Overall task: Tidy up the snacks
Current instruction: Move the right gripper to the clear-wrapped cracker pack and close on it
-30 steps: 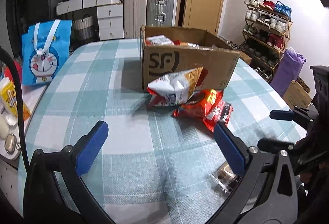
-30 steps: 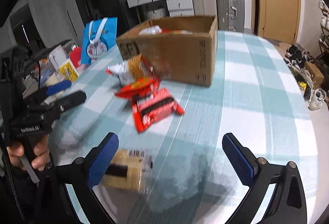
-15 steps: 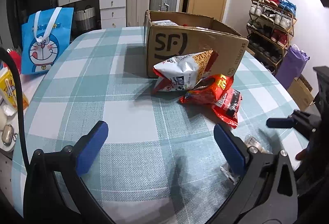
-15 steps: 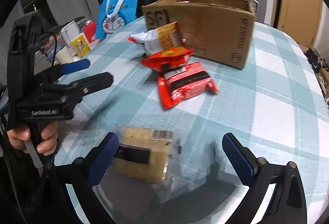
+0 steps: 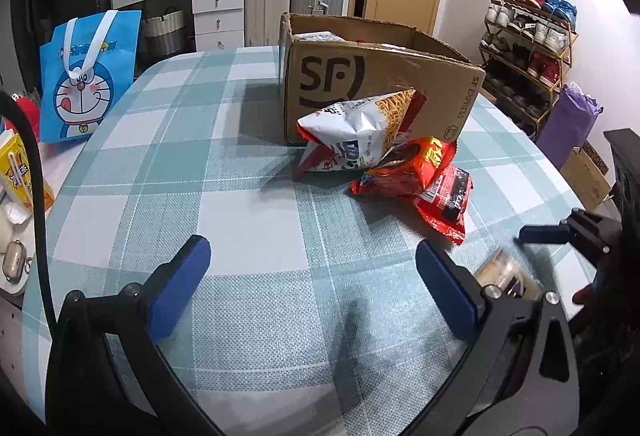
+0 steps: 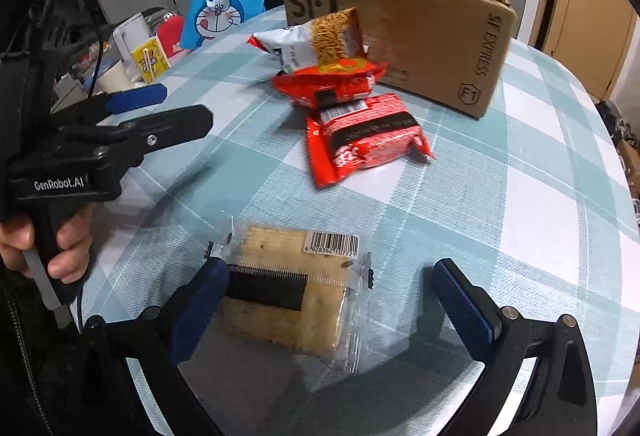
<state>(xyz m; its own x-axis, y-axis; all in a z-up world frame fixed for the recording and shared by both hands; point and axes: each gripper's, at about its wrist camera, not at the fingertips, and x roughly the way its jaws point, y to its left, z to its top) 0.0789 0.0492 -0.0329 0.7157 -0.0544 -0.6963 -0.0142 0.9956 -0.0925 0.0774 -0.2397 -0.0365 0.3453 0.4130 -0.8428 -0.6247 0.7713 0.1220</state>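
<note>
Nearest, the right gripper [image 6: 328,288] gapes wide around a clear-wrapped cracker pack [image 6: 292,290], ungripped; the left gripper [image 5: 312,264] gapes empty; at twelve o'clock three snack bags [image 6: 340,76] wait outside the part-filled SF cardboard box [image 6: 420,28]

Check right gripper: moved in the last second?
Yes. The right gripper has advanced toward the cracker pack, now between its open fingers, and toward the box, which looms larger.
</note>
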